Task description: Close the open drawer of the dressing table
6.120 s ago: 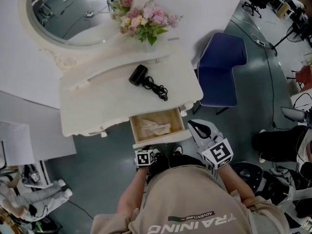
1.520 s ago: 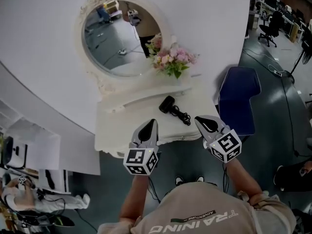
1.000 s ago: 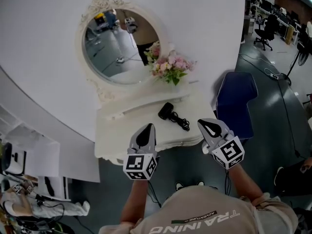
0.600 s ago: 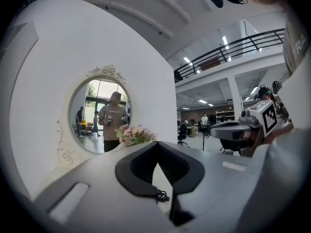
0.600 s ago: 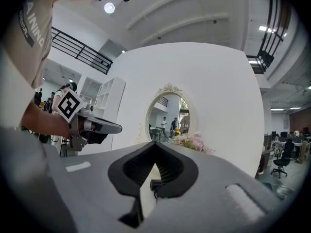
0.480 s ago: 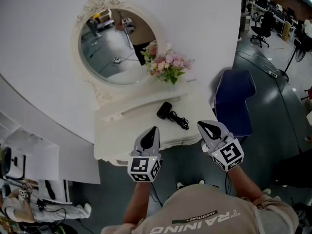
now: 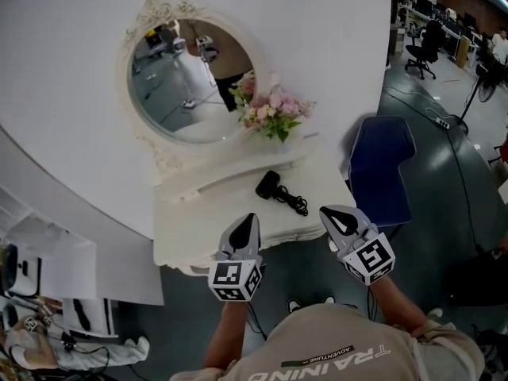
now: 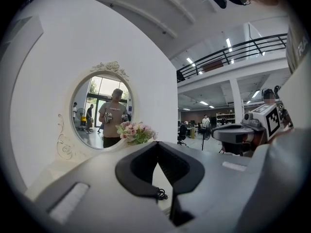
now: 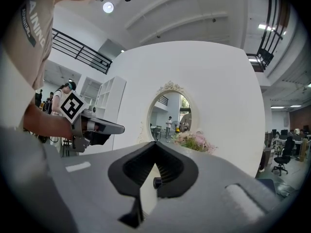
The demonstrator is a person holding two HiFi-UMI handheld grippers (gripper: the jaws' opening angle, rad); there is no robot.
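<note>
Standing against the white wall, the dressing table (image 7: 208,217) fills the middle of the head view, with open grey floor (image 7: 444,189) below its front edge and a blue chair (image 7: 381,169) just beside it at centre right; its drawer (image 7: 286,232) lies shut under that front edge, between the two grippers. On the white top rest a black hair dryer (image 7: 270,183) and flowers (image 7: 270,109), below an oval mirror (image 7: 186,78). At lower centre, the left gripper (image 7: 242,232) and right gripper (image 7: 340,221) point at the table side by side, clear of its front, each with jaws together on nothing.
</note>
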